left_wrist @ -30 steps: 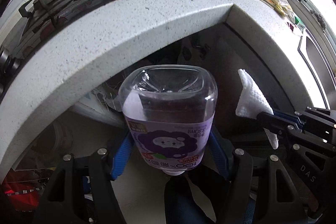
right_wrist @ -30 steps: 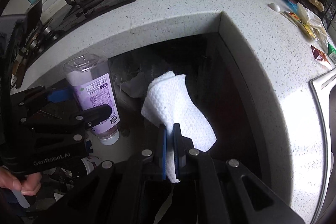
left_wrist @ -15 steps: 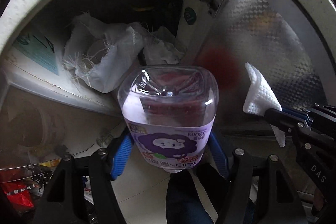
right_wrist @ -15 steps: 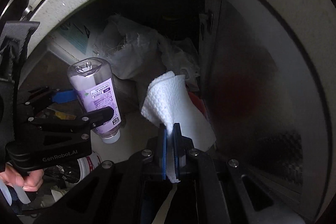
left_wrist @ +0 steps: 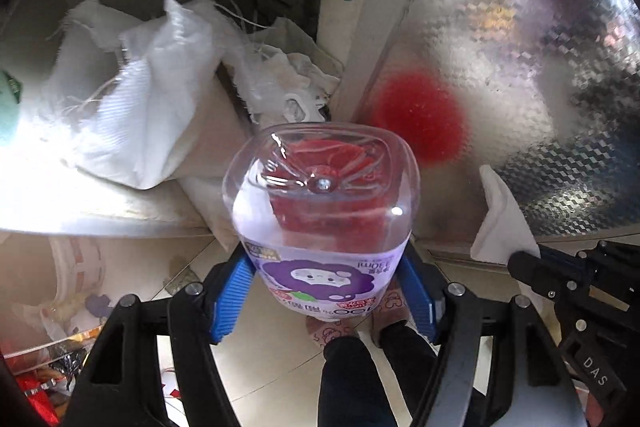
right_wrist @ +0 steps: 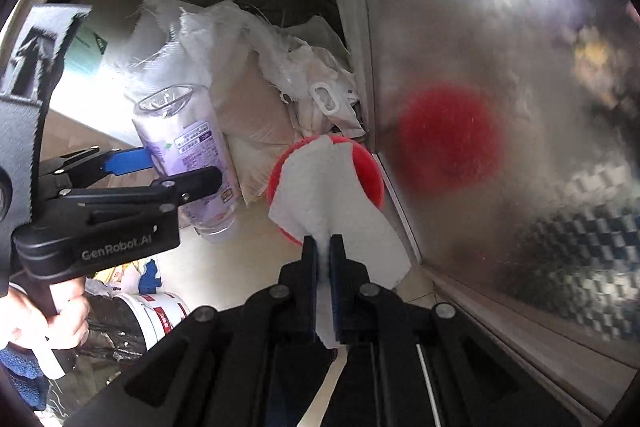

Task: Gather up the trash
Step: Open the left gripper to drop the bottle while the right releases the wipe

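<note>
My left gripper (left_wrist: 322,297) is shut on a clear plastic bottle (left_wrist: 322,227) with a purple label, held cap toward me and base pointing down. Through its clear base a red bin shows below. In the right wrist view the same bottle (right_wrist: 188,155) hangs left of the red bin (right_wrist: 366,171) on the floor. My right gripper (right_wrist: 325,247) is shut on a white paper towel (right_wrist: 332,195) that hangs over the bin's mouth and hides most of it. In the left wrist view the right gripper (left_wrist: 520,261) and towel (left_wrist: 500,227) sit at the right.
White woven sacks (left_wrist: 136,115) are piled in the open cabinet behind the bin. A shiny patterned metal door (right_wrist: 520,107) stands right of it, mirroring the red. A white bucket (right_wrist: 156,315) and clutter lie at lower left. A person's slippered feet (left_wrist: 360,319) stand on the tile floor.
Both grippers have dropped from countertop height to below the counter, toward the floor. The countertop has left both views and the red bin has come into sight under the towel and bottle.
</note>
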`<state>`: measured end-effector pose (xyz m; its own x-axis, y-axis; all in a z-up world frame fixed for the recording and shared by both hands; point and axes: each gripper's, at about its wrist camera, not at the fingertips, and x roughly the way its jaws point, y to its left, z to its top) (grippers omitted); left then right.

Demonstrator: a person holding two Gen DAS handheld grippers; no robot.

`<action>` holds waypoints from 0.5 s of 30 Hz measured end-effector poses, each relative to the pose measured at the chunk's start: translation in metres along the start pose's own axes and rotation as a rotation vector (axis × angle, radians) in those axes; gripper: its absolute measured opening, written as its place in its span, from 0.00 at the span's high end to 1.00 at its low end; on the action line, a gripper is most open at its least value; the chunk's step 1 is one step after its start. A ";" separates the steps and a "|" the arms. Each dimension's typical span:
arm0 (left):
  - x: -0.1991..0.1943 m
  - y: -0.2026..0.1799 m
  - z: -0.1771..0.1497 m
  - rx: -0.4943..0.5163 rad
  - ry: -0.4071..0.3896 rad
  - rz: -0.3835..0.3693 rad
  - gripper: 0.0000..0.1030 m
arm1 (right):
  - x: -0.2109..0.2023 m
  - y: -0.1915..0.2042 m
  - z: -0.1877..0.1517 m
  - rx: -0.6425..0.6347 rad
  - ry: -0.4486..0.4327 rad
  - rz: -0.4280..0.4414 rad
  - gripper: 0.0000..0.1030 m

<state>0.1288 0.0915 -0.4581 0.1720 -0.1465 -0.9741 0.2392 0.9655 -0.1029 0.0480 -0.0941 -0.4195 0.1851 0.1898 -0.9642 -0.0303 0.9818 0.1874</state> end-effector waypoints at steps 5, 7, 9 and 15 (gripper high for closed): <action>0.010 -0.006 0.005 0.033 -0.010 -0.009 0.29 | 0.003 -0.005 0.002 0.039 -0.013 -0.021 0.95; 0.012 -0.009 0.007 0.049 -0.012 0.006 0.21 | 0.006 -0.007 0.000 0.055 -0.009 -0.018 0.95; 0.015 -0.010 0.007 0.054 -0.006 0.011 0.21 | 0.006 -0.008 -0.001 0.065 -0.008 -0.015 0.95; 0.022 -0.006 -0.001 0.046 0.019 0.022 0.20 | 0.014 -0.006 -0.001 0.052 -0.003 -0.026 0.95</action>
<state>0.1302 0.0825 -0.4794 0.1600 -0.1206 -0.9797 0.2790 0.9576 -0.0723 0.0493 -0.0977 -0.4342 0.1876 0.1638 -0.9685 0.0256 0.9848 0.1716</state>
